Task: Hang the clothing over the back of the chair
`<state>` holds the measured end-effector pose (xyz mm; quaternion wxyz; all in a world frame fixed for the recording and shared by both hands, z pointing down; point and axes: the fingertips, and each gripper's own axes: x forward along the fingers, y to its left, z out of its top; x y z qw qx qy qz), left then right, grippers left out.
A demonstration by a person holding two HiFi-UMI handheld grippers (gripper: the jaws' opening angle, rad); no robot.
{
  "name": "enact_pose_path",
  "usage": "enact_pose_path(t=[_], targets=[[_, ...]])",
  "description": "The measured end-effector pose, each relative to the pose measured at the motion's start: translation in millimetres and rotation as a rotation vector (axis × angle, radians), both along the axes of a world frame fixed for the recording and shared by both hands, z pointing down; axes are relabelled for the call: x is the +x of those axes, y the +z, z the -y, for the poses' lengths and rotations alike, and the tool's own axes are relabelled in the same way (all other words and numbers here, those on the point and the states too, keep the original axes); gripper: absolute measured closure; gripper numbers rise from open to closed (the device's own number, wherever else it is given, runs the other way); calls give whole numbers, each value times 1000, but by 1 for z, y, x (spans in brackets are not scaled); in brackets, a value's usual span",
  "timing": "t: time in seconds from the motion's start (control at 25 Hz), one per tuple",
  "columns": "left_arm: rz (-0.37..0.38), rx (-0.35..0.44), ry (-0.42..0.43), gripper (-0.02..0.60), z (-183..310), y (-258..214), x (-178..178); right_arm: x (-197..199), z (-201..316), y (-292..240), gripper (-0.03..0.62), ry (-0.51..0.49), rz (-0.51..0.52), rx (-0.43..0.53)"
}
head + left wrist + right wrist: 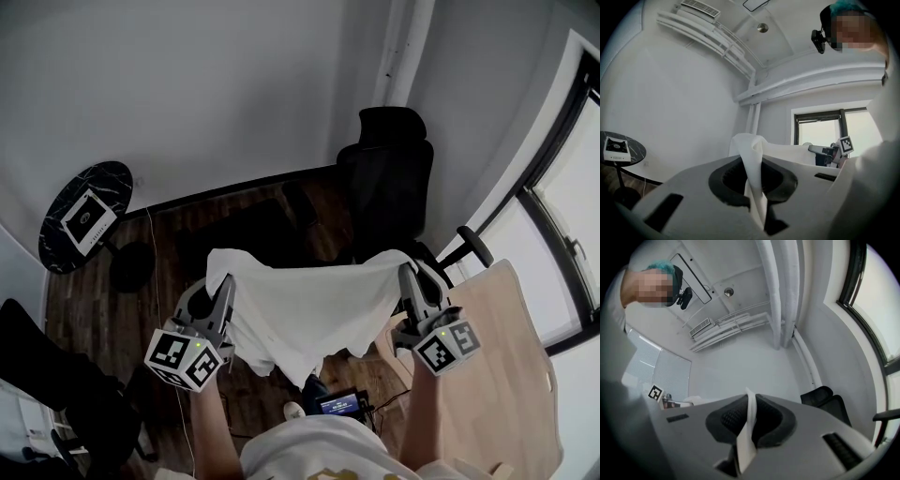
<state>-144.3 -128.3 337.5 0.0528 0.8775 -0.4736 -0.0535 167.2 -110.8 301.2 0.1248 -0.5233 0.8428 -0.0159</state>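
A white piece of clothing [305,309] hangs stretched between my two grippers, sagging in the middle. My left gripper [220,286] is shut on its left corner; the cloth [752,173] runs between the black pads in the left gripper view. My right gripper [410,277] is shut on the right corner, where a thin fold of clothing [747,432] is pinched between the pads. The black office chair [389,183] stands beyond the cloth with its tall back towards me. In the right gripper view the chair [825,401] shows at the right, lower than the jaws.
A round dark side table [80,216] with a small white device on it stands at the left by the wall. A light wooden tabletop [497,366] lies at the right under the window [562,206]. A small lit screen [339,403] sits on the wooden floor near my feet.
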Motion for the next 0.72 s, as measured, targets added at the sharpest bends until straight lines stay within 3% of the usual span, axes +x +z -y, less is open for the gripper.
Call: enact_pose_path(t=[0.72], targets=[[-30,16,10,541,70,-45,-7,-5,69,-73,557,11,-74,126]])
